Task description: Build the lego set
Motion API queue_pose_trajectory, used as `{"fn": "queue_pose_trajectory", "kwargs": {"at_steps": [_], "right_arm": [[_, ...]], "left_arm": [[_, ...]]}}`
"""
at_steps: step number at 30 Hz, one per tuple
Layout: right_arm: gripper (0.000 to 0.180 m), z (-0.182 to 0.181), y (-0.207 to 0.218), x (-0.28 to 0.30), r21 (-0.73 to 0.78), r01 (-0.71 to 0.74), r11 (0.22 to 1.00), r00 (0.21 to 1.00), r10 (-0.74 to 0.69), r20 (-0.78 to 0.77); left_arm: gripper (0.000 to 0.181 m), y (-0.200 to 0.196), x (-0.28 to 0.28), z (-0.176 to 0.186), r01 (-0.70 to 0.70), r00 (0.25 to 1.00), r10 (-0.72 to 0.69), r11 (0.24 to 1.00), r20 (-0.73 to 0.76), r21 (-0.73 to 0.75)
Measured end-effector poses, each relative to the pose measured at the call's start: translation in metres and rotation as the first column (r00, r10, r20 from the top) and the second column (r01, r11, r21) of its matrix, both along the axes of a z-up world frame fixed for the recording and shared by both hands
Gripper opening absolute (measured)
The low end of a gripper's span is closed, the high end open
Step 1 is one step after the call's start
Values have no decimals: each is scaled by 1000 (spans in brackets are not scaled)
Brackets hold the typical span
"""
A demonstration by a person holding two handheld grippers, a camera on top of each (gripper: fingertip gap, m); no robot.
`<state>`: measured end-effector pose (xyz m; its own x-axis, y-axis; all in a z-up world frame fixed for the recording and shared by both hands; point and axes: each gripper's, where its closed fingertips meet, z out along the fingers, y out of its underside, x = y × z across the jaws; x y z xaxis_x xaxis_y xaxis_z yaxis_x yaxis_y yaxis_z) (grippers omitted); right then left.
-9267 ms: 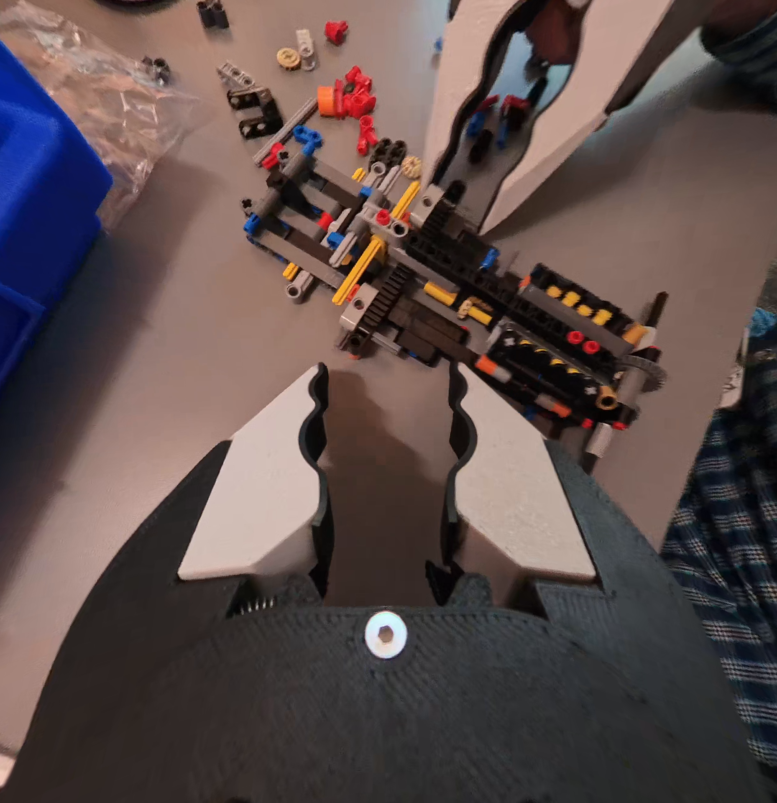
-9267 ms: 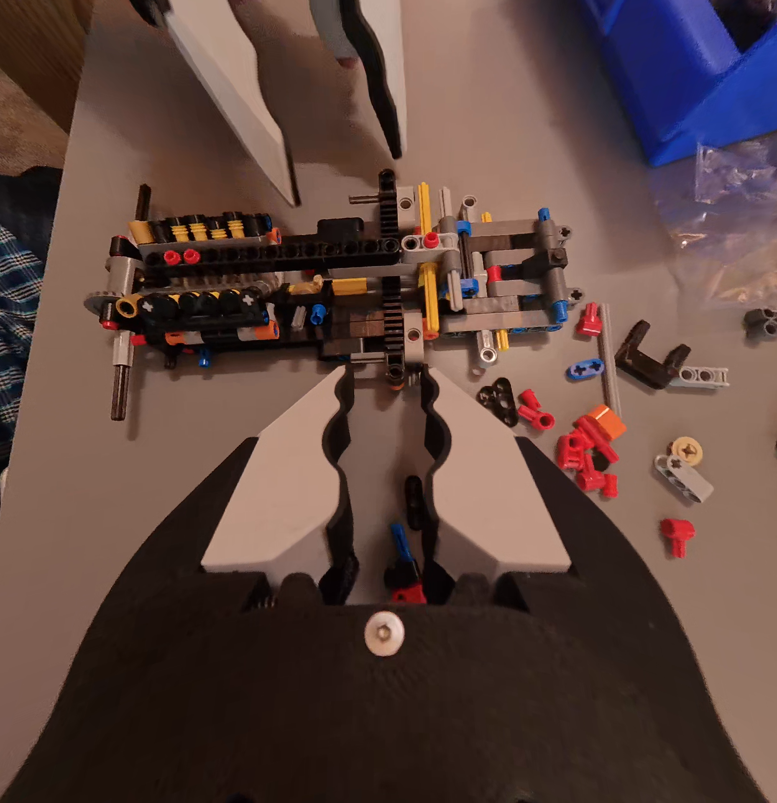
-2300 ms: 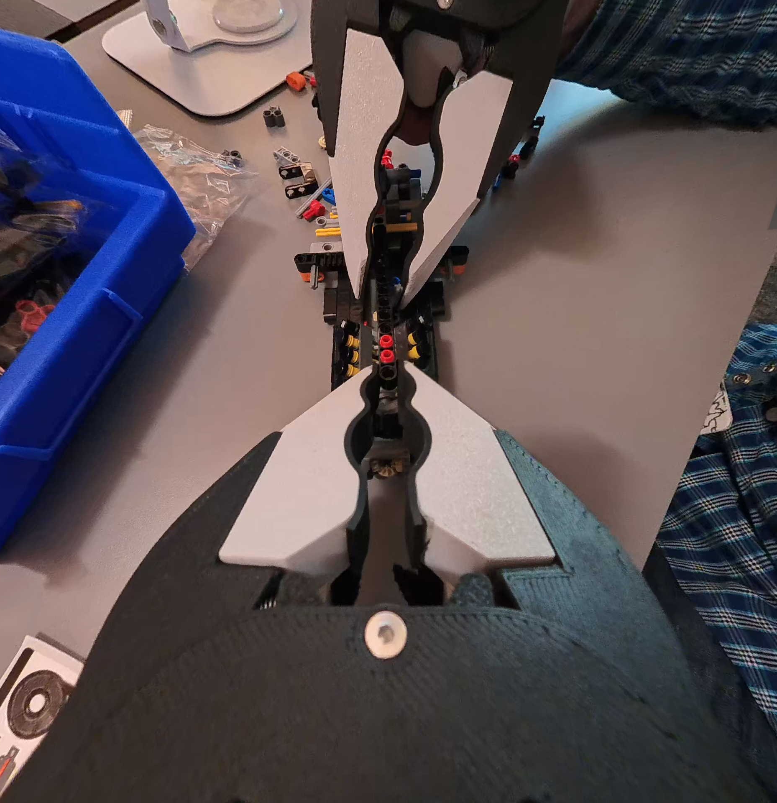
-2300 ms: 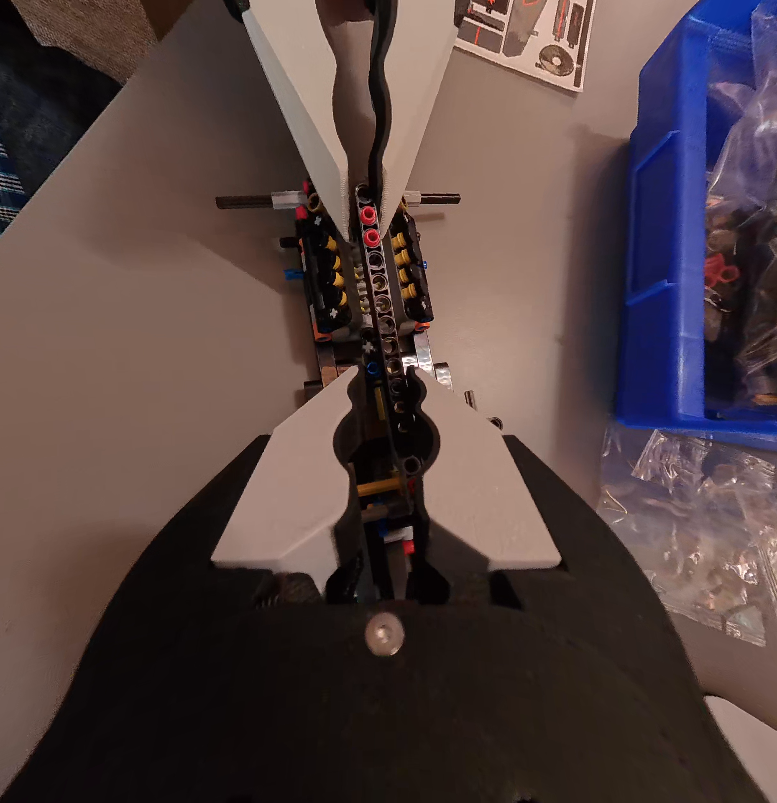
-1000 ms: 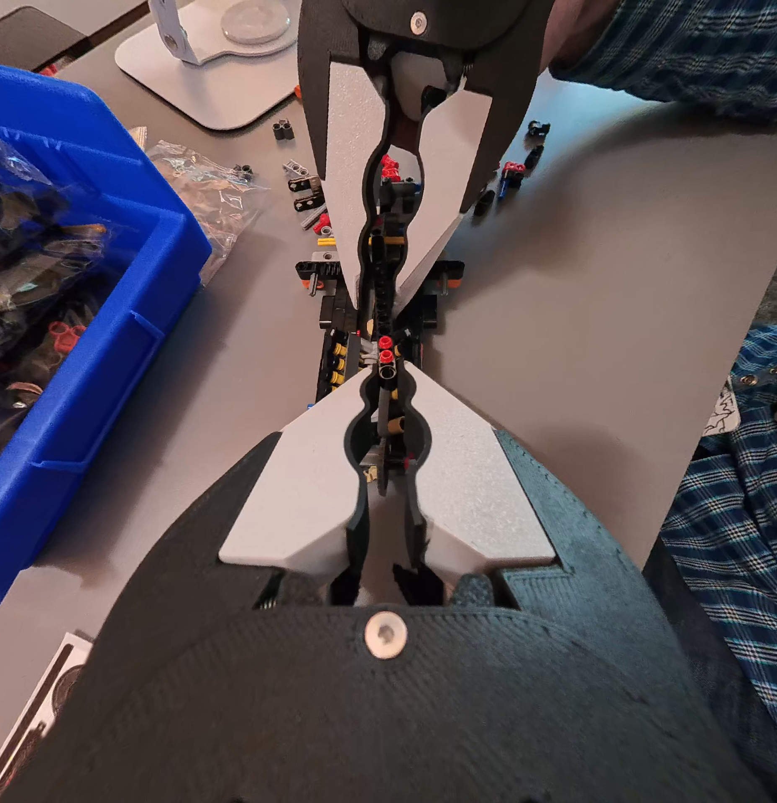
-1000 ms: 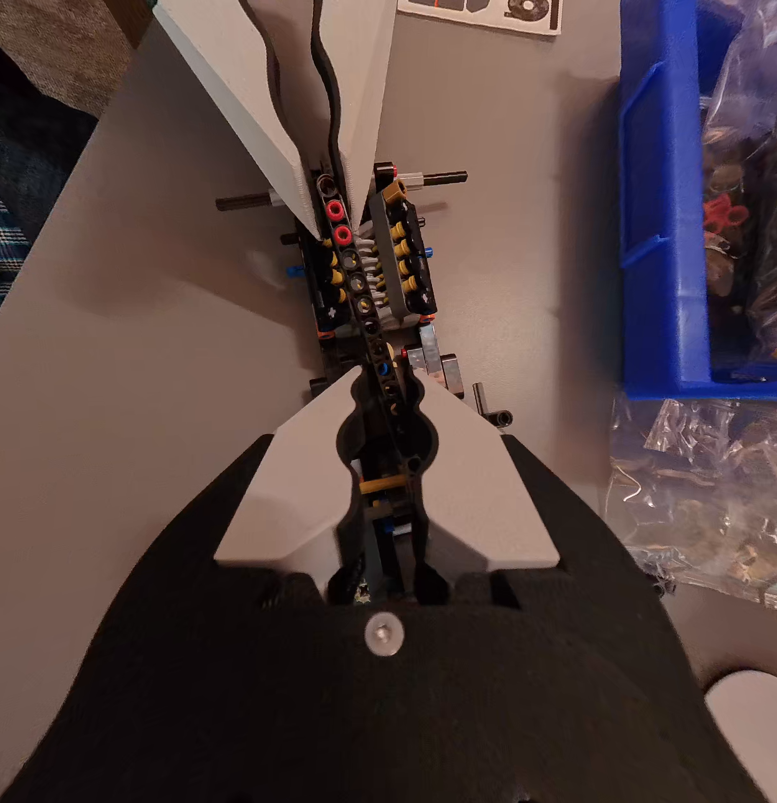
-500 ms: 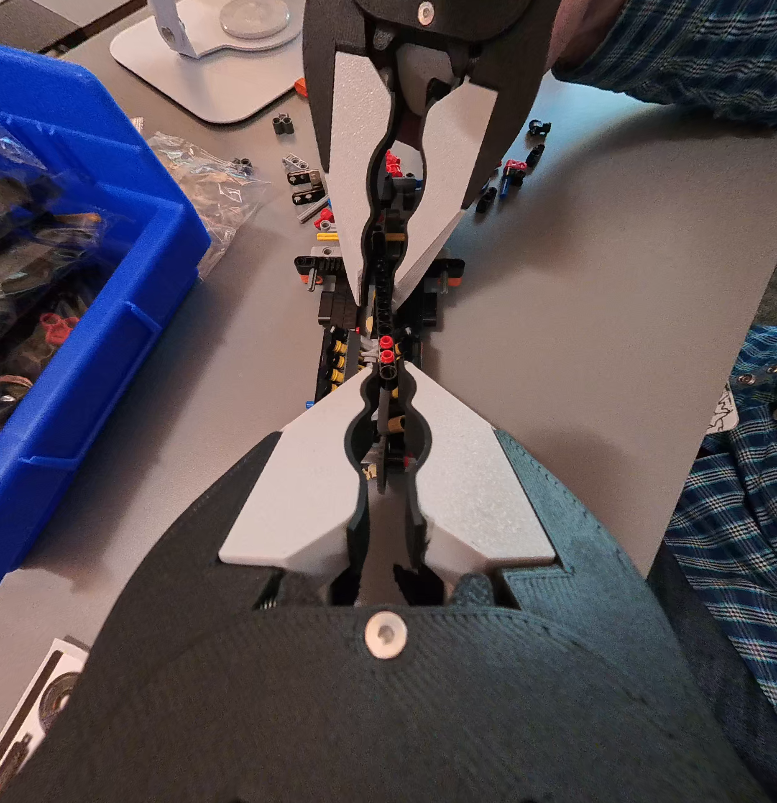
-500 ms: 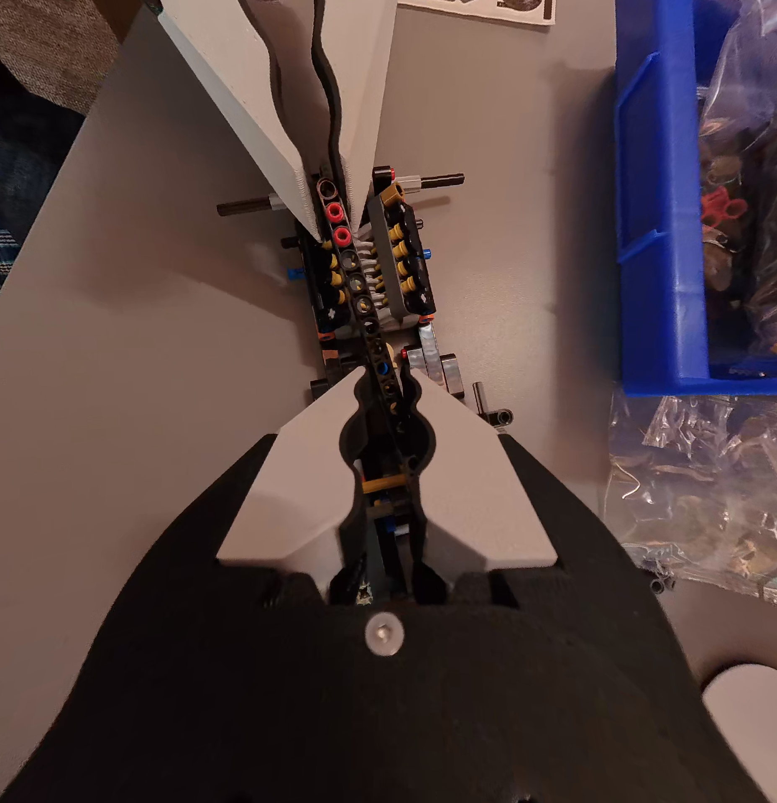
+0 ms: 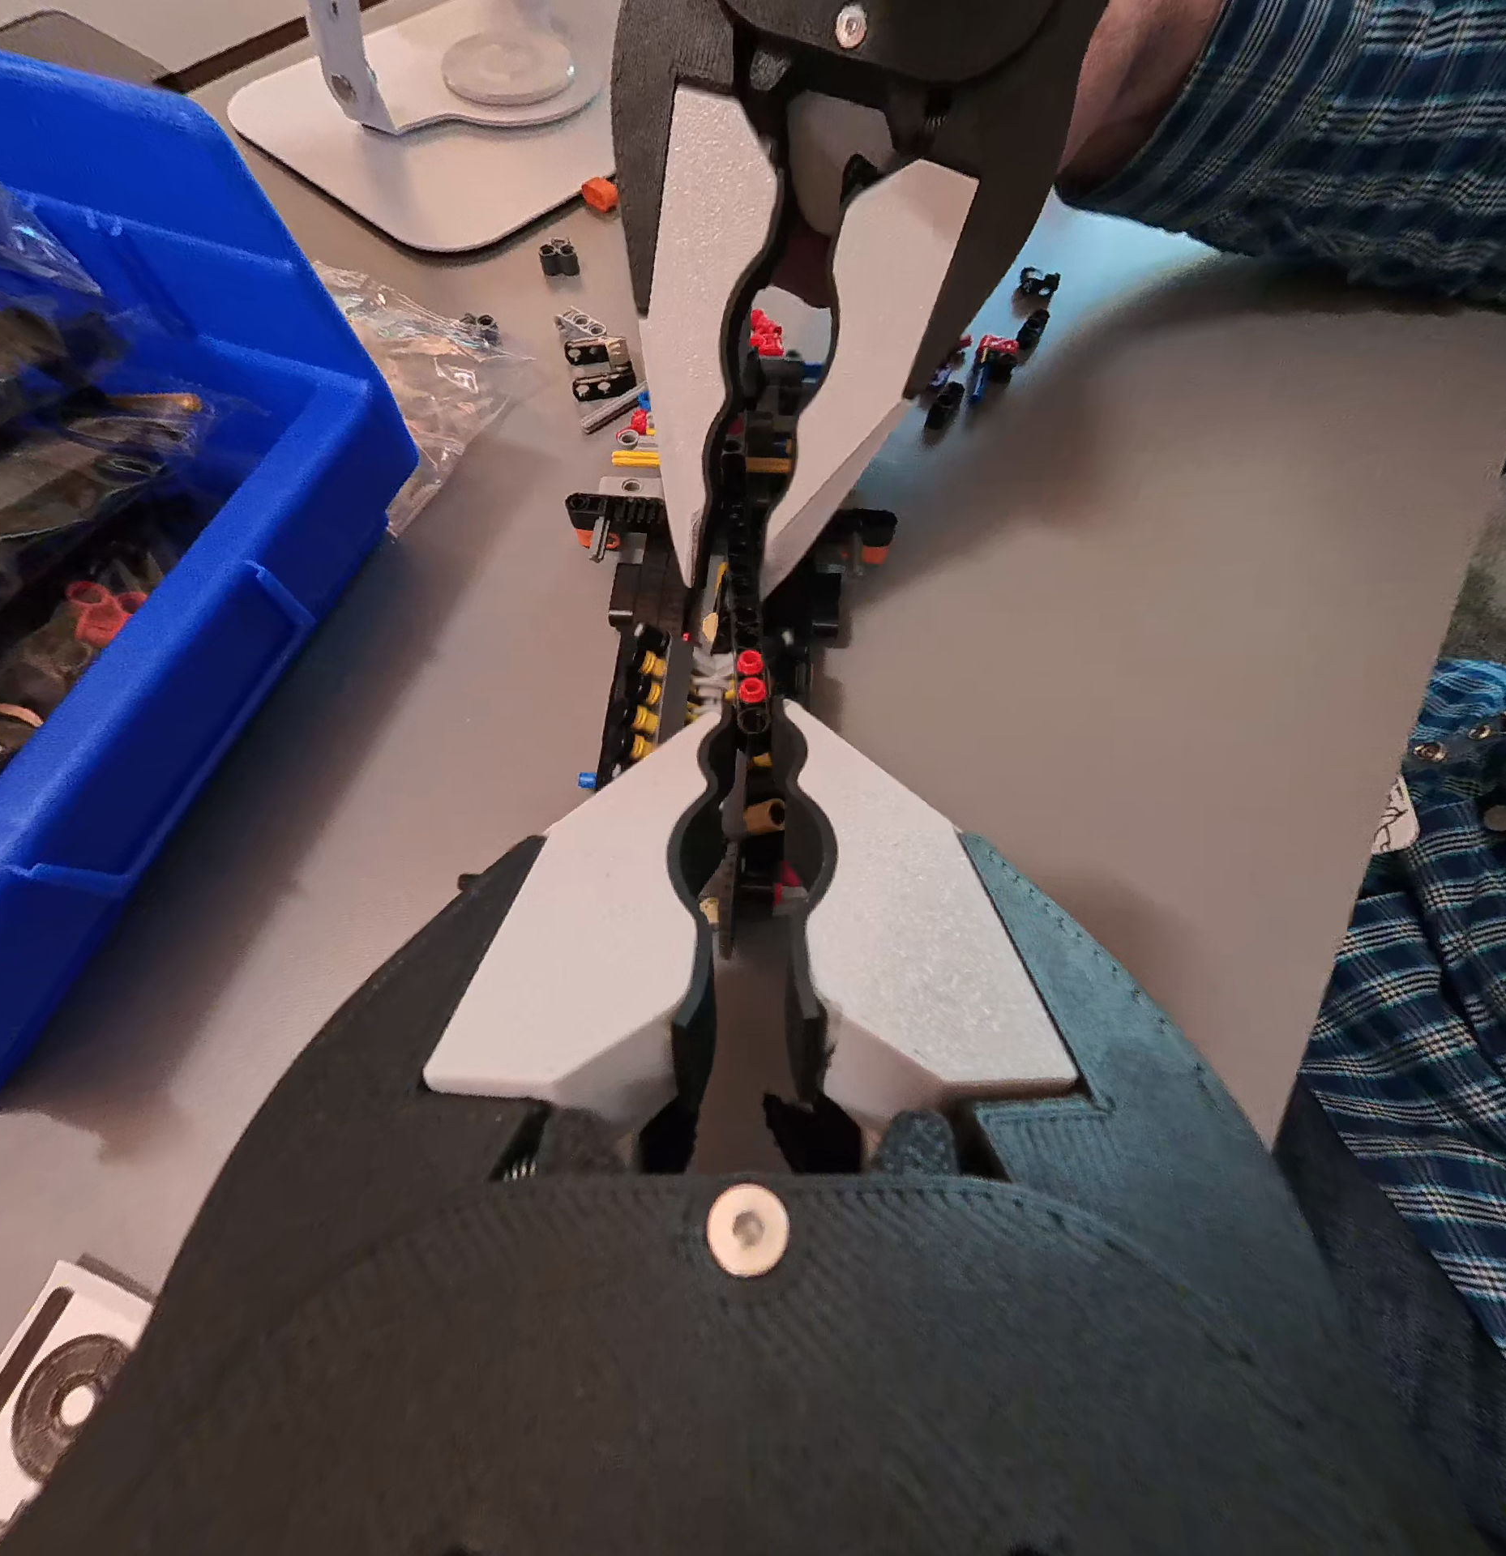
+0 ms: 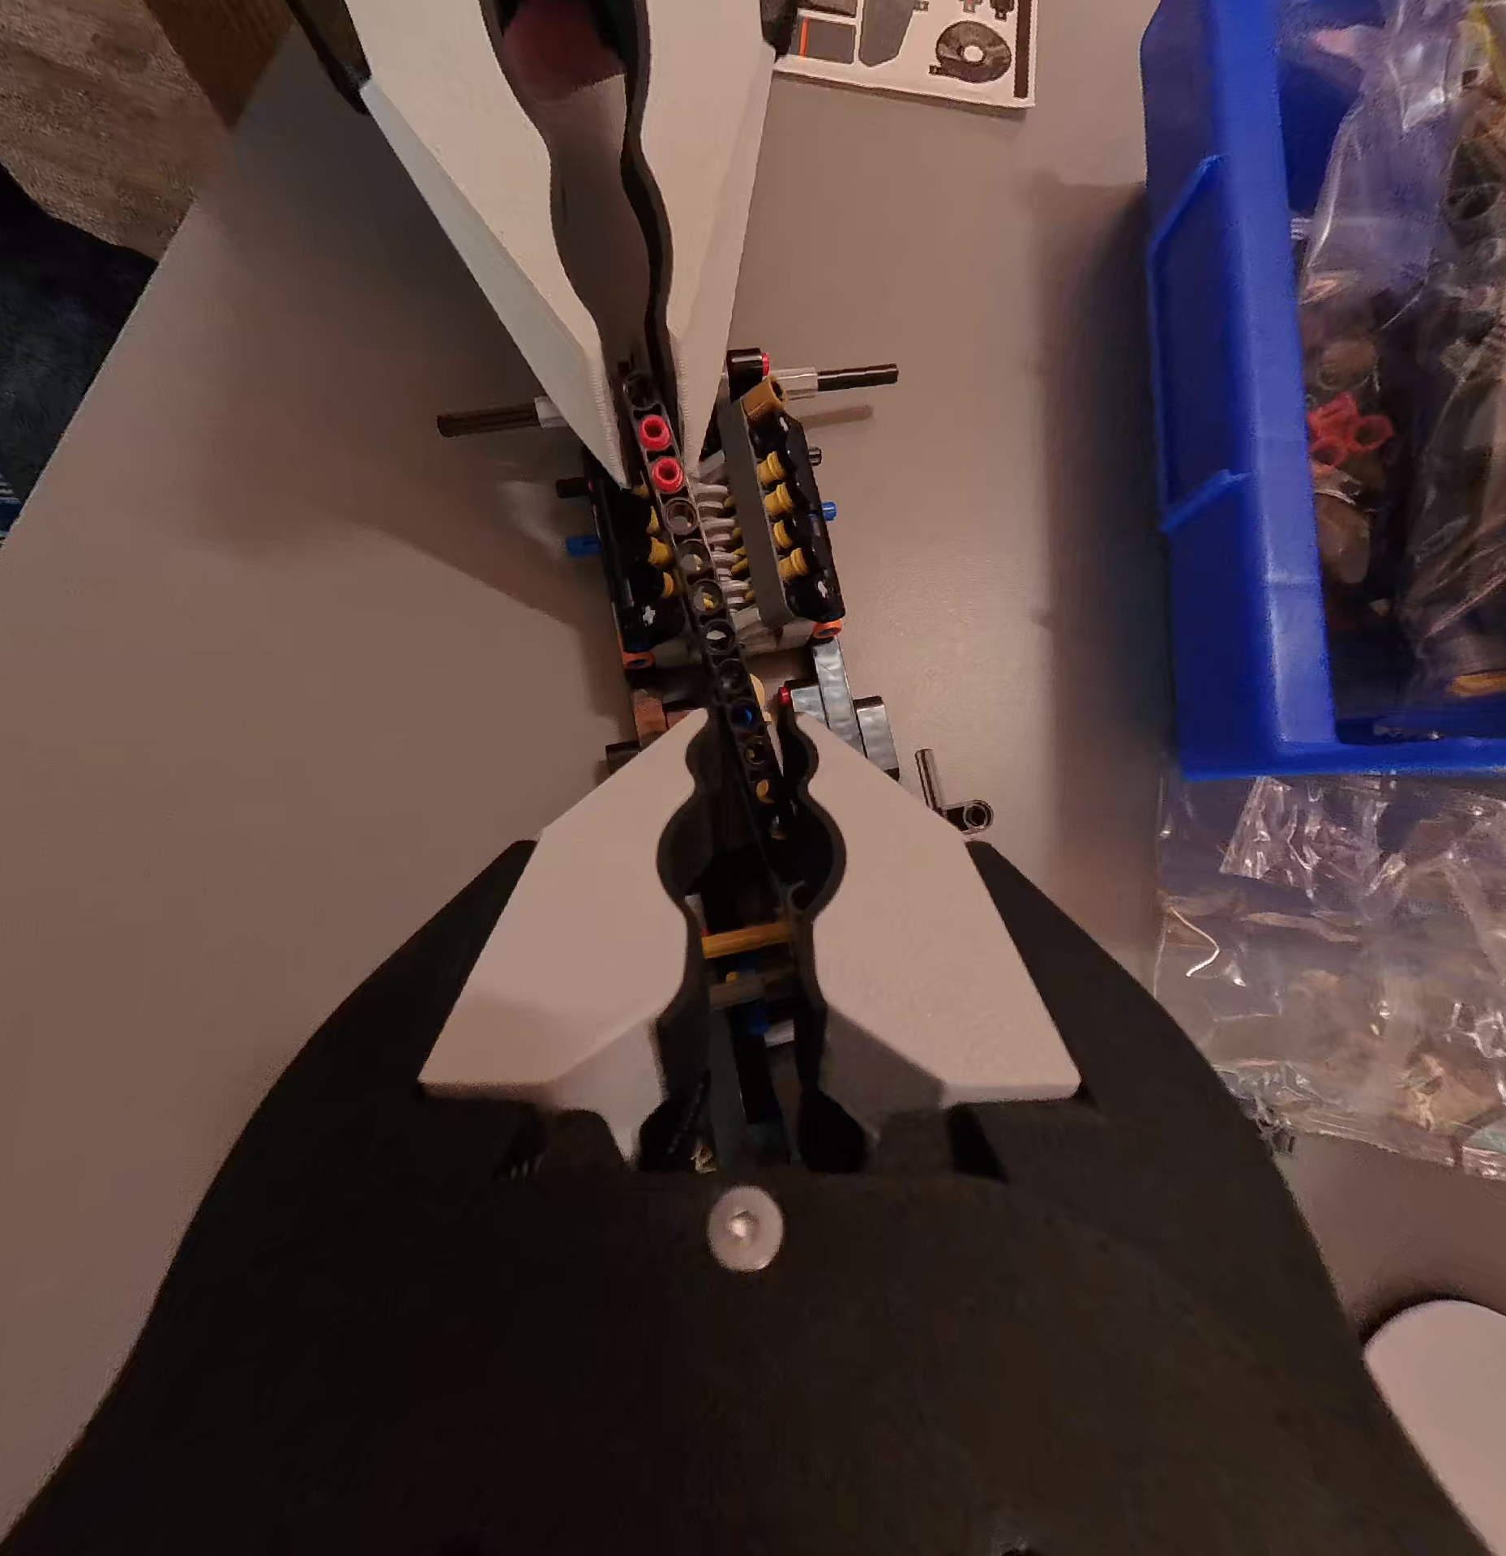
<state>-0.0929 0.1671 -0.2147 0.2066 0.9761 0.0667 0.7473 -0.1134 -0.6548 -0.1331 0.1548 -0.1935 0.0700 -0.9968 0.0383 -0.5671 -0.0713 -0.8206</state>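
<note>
The lego model [image 9: 745, 665] is a long black technic chassis with yellow and red pins. It lies lengthwise between my two grippers on the grey table [image 9: 1112, 674] and is rolled a little to one side. My left gripper [image 9: 748, 728] is shut on the near end of its top black beam. My right gripper [image 9: 727, 581] comes from the far side, shut on the other end. In the right wrist view the right gripper [image 10: 745, 728] clamps the same beam of the model [image 10: 716, 581], and the left gripper [image 10: 648, 459] faces it.
A blue bin [image 9: 143, 522] of bagged parts stands left of the model, with clear plastic bags [image 9: 430, 370] beside it. Loose small parts [image 9: 598, 370] and a white stand base [image 9: 446, 168] lie behind. A sticker sheet [image 10: 910, 42] lies near the table end. A plaid sleeve [image 9: 1322, 126] reaches in. Spacing between my two grippers at the tips: around 6 cm.
Earlier both grippers were open beside the model lying crosswise. Now both are shut on its ends and it lies lengthwise, rolled slightly. Over the last second almost nothing has moved.
</note>
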Motion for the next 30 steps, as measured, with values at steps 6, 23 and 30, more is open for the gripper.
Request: {"fn": "queue_pose_trajectory", "kwargs": {"at_steps": [6, 23, 30], "right_arm": [[9, 1, -1, 0, -19, 6, 1000, 1000, -6, -14], [10, -2, 0, -3, 29, 24, 999, 999, -24, 22], [12, -1, 2, -3, -16, 48, 999, 999, -48, -3]], "left_arm": [[17, 5, -3, 2, -14, 1000, 15, 1000, 23, -8], [7, 0, -1, 5, -13, 992, 9, 999, 126, 30], [6, 5, -1, 4, 9, 993, -10, 1000, 120, 11]]}}
